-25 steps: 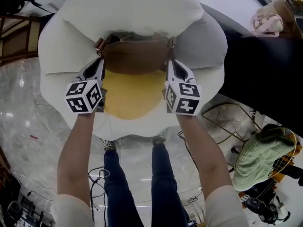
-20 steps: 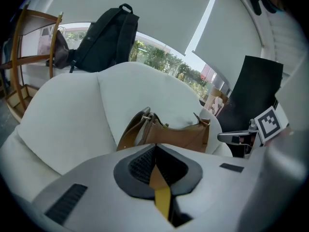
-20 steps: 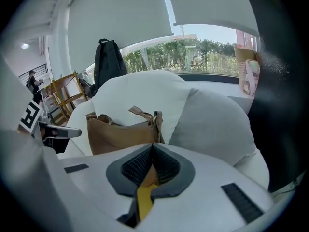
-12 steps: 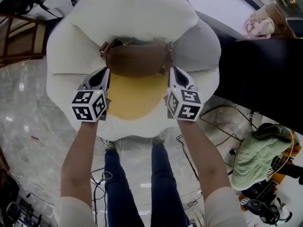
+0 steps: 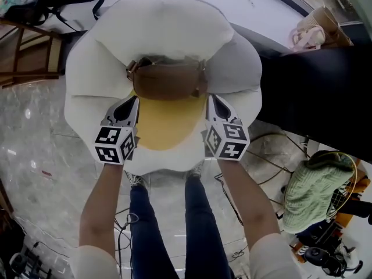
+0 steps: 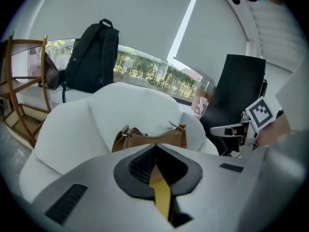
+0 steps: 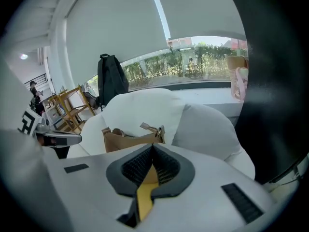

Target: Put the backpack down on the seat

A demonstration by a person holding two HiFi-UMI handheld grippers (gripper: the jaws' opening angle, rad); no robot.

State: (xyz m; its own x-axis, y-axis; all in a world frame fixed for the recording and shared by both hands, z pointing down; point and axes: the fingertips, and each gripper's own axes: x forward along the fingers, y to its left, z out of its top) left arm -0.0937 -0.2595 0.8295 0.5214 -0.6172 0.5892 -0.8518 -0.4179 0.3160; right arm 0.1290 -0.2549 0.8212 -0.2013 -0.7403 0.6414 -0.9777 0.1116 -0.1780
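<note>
the brown bag (image 5: 168, 81) stands upper middle of the frame against the white chair's (image 5: 87, 77) back, behind the yellow cushion (image 5: 163, 125), with left gripper (image 5: 132, 100) and right gripper (image 5: 213, 100) pinched shut on nothing just below it; unsupported on soft padding, it may slump forward.

I count one white armchair (image 5: 87, 68) in the middle of the frame. There is one yellow cushion (image 5: 165, 121) on its seat and one brown bag (image 5: 168, 80) at the back of it. There are two tools, the left tool (image 5: 133, 99) and the right tool (image 5: 211, 98). Around them I make out one black backpack (image 6: 94, 57) at upper left and one wooden rack (image 6: 24, 91) at the left edge. One black chair (image 6: 244, 86) stands at the right, with one pale bag (image 5: 308, 34) at upper right. One green knitted bundle (image 5: 314, 188) lies at lower right, and two legs in jeans (image 5: 145, 225) show at the bottom.
</note>
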